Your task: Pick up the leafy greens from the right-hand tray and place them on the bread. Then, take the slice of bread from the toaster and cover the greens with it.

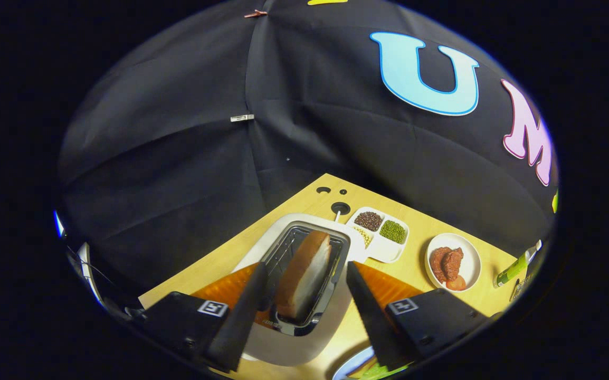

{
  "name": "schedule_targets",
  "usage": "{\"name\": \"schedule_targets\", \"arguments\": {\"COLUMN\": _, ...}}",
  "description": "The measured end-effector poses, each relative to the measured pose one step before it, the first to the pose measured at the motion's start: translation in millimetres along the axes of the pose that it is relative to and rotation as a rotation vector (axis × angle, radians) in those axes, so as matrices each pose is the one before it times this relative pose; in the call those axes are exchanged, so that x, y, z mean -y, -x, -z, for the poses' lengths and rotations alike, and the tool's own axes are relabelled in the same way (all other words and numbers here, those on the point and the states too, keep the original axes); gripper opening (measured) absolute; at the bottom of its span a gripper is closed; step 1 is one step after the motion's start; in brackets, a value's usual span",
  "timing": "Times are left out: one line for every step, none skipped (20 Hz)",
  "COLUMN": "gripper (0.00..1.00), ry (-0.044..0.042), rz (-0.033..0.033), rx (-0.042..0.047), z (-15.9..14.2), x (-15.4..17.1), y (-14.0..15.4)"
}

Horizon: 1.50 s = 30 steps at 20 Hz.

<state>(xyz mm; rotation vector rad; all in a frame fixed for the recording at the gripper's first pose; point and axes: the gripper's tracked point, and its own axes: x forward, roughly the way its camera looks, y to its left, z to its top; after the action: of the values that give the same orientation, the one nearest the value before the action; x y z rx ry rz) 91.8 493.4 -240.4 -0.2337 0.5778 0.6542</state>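
A slice of bread (304,274) with a brown crust stands upright in the black slot of a white toaster (288,224). My gripper (305,268) hovers over it, open, with one black finger on each side of the slice. The left finger (251,301) is close to the bread's face, and the right finger (362,301) stands a little apart from it. Neither visibly presses on it. Below the right finger, a plate rim (348,367) shows with a bit of leafy green (381,371) on it.
Beyond the toaster sits a white divided tray (389,252) with dark, green and pale beans. To its right, a round white dish (470,258) holds reddish food. A green bottle (512,269) lies further right on the wooden table (415,216).
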Motion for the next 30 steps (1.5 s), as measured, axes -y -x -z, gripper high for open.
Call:
{"name": "schedule_targets", "arguments": {"gripper": 0.80, "ry": 0.00149, "rz": -0.00324, "rx": -0.00547, "z": 2.16, "x": -0.55, "y": -1.33}}
{"name": "schedule_targets", "arguments": {"gripper": 0.67, "ry": 0.00407, "rz": 0.00604, "rx": -0.00873, "z": 2.43, "x": -0.05, "y": -0.91}}
{"name": "schedule_targets", "arguments": {"gripper": 0.54, "ry": -0.00209, "rz": -0.00079, "rx": -0.01035, "z": 2.56, "x": -1.02, "y": -1.21}}
{"name": "schedule_targets", "arguments": {"gripper": 0.47, "ry": -0.00269, "rz": 0.00206, "rx": -0.00740, "z": 0.77, "x": 0.73, "y": -1.21}}
{"name": "schedule_targets", "arguments": {"gripper": 0.41, "ry": -0.00425, "rz": 0.00389, "rx": -0.00337, "z": -0.36, "x": 0.08, "y": 2.53}}
{"name": "schedule_targets", "arguments": {"gripper": 0.34, "ry": -0.00375, "rz": 0.00319, "rx": -0.00151, "z": 0.30, "x": 2.81, "y": 0.25}}
{"name": "schedule_targets", "arguments": {"gripper": 0.28, "ry": -0.00615, "rz": 0.00432, "rx": -0.00463, "z": 0.25, "x": 2.53, "y": 1.69}}
{"name": "schedule_targets", "arguments": {"gripper": 0.19, "ry": -0.01153, "rz": -0.00657, "rx": -0.00708, "z": -0.23, "x": -0.04, "y": -0.27}}
{"name": "schedule_targets", "arguments": {"gripper": 0.19, "ry": -0.01249, "rz": -0.00517, "rx": -0.00449, "z": -0.58, "x": 0.01, "y": 1.18}}
{"name": "schedule_targets", "arguments": {"gripper": 0.16, "ry": -0.00844, "rz": -0.02234, "rx": -0.00146, "z": -0.94, "x": -3.36, "y": 1.80}}
{"name": "schedule_targets", "arguments": {"gripper": 0.16, "ry": -0.00270, "rz": -0.01665, "rx": -0.00206, "z": -1.91, "x": -2.29, "y": 3.30}}
{"name": "schedule_targets", "arguments": {"gripper": 0.16, "ry": -0.00381, "rz": -0.00911, "rx": 0.00190, "z": -1.38, "x": 1.19, "y": 3.16}}
{"name": "schedule_targets", "arguments": {"gripper": 0.16, "ry": -0.00500, "rz": -0.00660, "rx": 0.00961, "z": -4.51, "x": 1.47, "y": 4.00}}
{"name": "schedule_targets", "arguments": {"gripper": 0.16, "ry": -0.00311, "rz": -0.00271, "rx": 0.01592, "z": -6.96, "x": 1.35, "y": 5.55}}
{"name": "schedule_targets", "arguments": {"gripper": 0.16, "ry": -0.00153, "rz": -0.00402, "rx": 0.01424, "z": -5.63, "x": 1.59, "y": 7.17}}
{"name": "schedule_targets", "arguments": {"gripper": 0.16, "ry": -0.00180, "rz": -0.00012, "rx": 0.01518, "z": -5.89, "x": 1.47, "y": 5.05}}
{"name": "schedule_targets", "arguments": {"gripper": 0.16, "ry": -0.00430, "rz": -0.00502, "rx": 0.01002, "z": -5.94, "x": 1.71, "y": 4.29}}
{"name": "schedule_targets", "arguments": {"gripper": 0.16, "ry": -0.00669, "rz": -0.00434, "rx": -0.00233, "z": -1.44, "x": 2.56, "y": 1.67}}
{"name": "schedule_targets", "arguments": {"gripper": 0.16, "ry": -0.01035, "rz": 0.00016, "rx": 0.00616, "z": -3.65, "x": 4.37, "y": 7.44}}
{"name": "schedule_targets", "arguments": {"gripper": 0.16, "ry": -0.00925, "rz": 0.00187, "rx": 0.01266, "z": -6.63, "x": 3.64, "y": 1.28}}
{"name": "schedule_targets", "arguments": {"gripper": 0.16, "ry": -0.00967, "rz": -0.00147, "rx": 0.01188, "z": -5.20, "x": 2.60, "y": 7.97}}
{"name": "schedule_targets", "arguments": {"gripper": 0.16, "ry": -0.00680, "rz": -0.00373, "rx": 0.01268, "z": -6.61, "x": 2.15, "y": 6.69}}
{"name": "schedule_targets", "arguments": {"gripper": 0.16, "ry": -0.00356, "rz": -0.00142, "rx": 0.01263, "z": -5.60, "x": 2.54, "y": 8.22}}
{"name": "schedule_targets", "arguments": {"gripper": 0.16, "ry": 0.00039, "rz": 0.00184, "rx": 0.01461, "z": -4.35, "x": 3.97, "y": 8.20}}
{"name": "schedule_targets", "arguments": {"gripper": 0.16, "ry": -0.00075, "rz": 0.00614, "rx": 0.01392, "z": -5.22, "x": 4.58, "y": 7.78}}
{"name": "schedule_targets", "arguments": {"gripper": 0.16, "ry": -0.01042, "rz": -0.00226, "rx": 0.01325, "z": -4.40, "x": 4.63, "y": 7.97}}
{"name": "schedule_targets", "arguments": {"gripper": 0.16, "ry": -0.02153, "rz": -0.00247, "rx": 0.00528, "z": -2.63, "x": 4.21, "y": 7.11}}
{"name": "schedule_targets", "arguments": {"gripper": 0.16, "ry": -0.02151, "rz": -0.00081, "rx": 0.00687, "z": -1.20, "x": 6.59, "y": 6.26}}
{"name": "schedule_targets", "arguments": {"gripper": 0.16, "ry": -0.01570, "rz": 0.00394, "rx": 0.00710, "z": -2.28, "x": 7.41, "y": 7.79}}
{"name": "schedule_targets", "arguments": {"gripper": 0.16, "ry": -0.01159, "rz": 0.00674, "rx": 0.01037, "z": -2.00, "x": 8.34, "y": 9.25}}
